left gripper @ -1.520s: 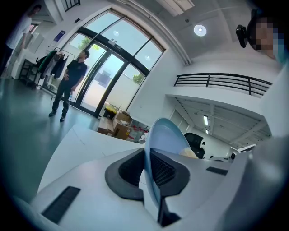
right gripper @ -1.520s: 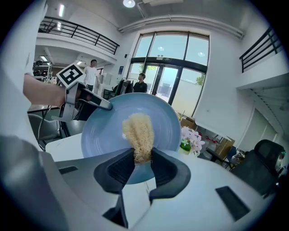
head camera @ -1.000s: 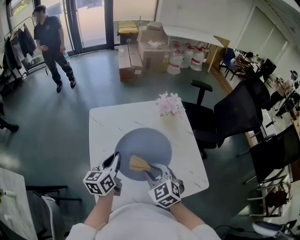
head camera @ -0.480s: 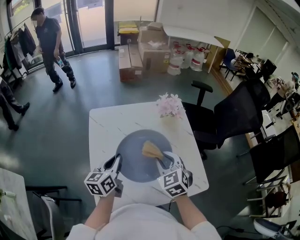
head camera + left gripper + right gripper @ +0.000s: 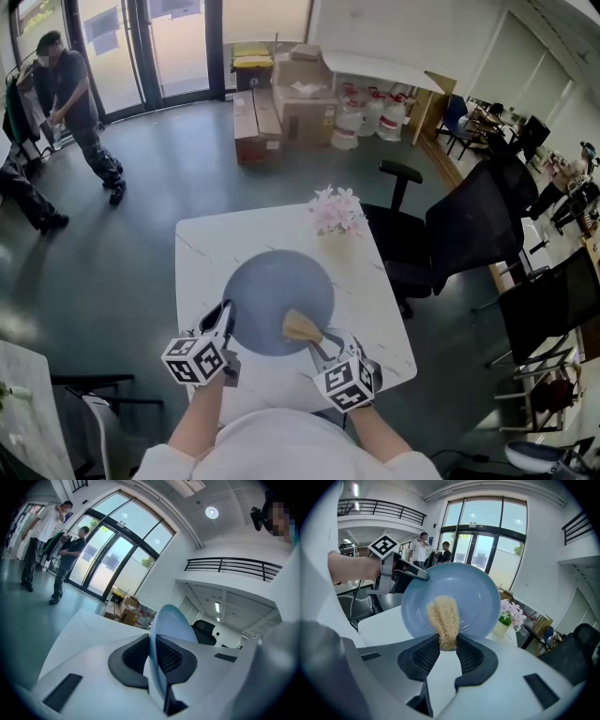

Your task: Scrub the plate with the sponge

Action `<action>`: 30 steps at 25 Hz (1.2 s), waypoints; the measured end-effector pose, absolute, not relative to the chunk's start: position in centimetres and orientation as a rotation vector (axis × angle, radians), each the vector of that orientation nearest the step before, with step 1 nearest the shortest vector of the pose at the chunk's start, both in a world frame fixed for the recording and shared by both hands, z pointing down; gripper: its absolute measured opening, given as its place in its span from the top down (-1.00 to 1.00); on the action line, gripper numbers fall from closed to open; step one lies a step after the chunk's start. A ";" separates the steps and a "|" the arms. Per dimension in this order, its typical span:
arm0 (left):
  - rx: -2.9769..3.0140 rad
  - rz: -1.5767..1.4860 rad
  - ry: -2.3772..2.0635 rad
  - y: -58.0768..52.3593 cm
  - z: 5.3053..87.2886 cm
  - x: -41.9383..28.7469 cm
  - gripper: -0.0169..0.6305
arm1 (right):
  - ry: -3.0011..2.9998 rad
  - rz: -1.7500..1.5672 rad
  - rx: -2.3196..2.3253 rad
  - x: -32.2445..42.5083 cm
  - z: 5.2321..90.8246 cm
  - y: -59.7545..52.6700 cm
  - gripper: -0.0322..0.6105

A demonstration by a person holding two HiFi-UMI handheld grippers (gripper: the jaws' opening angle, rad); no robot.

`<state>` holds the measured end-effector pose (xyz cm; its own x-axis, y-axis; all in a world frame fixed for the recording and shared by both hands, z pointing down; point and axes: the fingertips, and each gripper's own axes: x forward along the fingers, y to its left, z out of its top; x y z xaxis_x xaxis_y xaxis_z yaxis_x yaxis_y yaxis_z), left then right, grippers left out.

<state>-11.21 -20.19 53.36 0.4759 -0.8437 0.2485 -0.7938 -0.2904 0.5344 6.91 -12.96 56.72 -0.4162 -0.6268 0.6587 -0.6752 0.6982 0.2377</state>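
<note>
Both tools shut near front edge of table (image 5: 211,244): left gripper (image 5: 228,317) clamps rim of blue plate (image 5: 277,281); right gripper (image 5: 317,345) pinches tan sponge (image 5: 300,326) on plate's near-right part. Plate mid-table.

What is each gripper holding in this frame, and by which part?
Left gripper: the round pale-blue plate, clamped at its rim. Right gripper: the tan fibrous sponge, pinched at its near end.
</note>
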 end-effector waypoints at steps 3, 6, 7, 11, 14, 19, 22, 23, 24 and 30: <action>2.131 -0.097 -1.346 -20.1 53.4 -11.1 0.82 | -2.185 0.072 0.900 4.4 57.4 -11.8 0.53; 2.147 -0.074 -1.334 -19.7 53.6 -10.4 0.82 | -2.216 0.016 0.820 1.6 57.1 -11.6 0.53; 2.152 -0.066 -1.329 -19.5 53.7 -10.2 0.82 | -2.224 -0.007 0.805 0.9 56.9 -11.8 0.53; 2.188 -0.017 -1.304 -18.5 54.1 -9.0 0.82 | -2.244 -0.094 0.809 -0.1 54.7 -14.4 0.53; 2.197 0.013 -1.279 -17.7 54.5 -8.2 0.82 | -2.224 -0.149 0.855 0.8 52.8 -16.7 0.53; 2.195 0.008 -1.257 -17.4 54.8 -7.9 0.82 | -2.153 -0.121 0.979 4.9 51.8 -19.2 0.53; 2.184 -0.007 -1.259 -17.8 54.8 -8.0 0.82 | -2.094 -0.073 1.045 7.9 52.2 -19.6 0.53; 2.176 -0.014 -1.260 -18.0 54.9 -8.2 0.82 | -2.075 -0.052 1.064 8.8 52.5 -19.5 0.53; 2.168 -0.023 -1.263 -18.2 54.9 -8.3 0.82 | -2.061 -0.029 1.080 9.6 52.9 -19.3 0.53; 2.134 -0.072 -1.296 -19.9 54.7 -9.6 0.82 | -2.039 0.111 1.085 11.4 55.7 -16.1 0.53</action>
<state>-9.59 -19.92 54.68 0.5141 -0.8150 0.2673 -0.7803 -0.3151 0.5402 11.42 -16.14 55.73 -0.3065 -0.6579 0.6879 -0.7290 0.6269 0.2748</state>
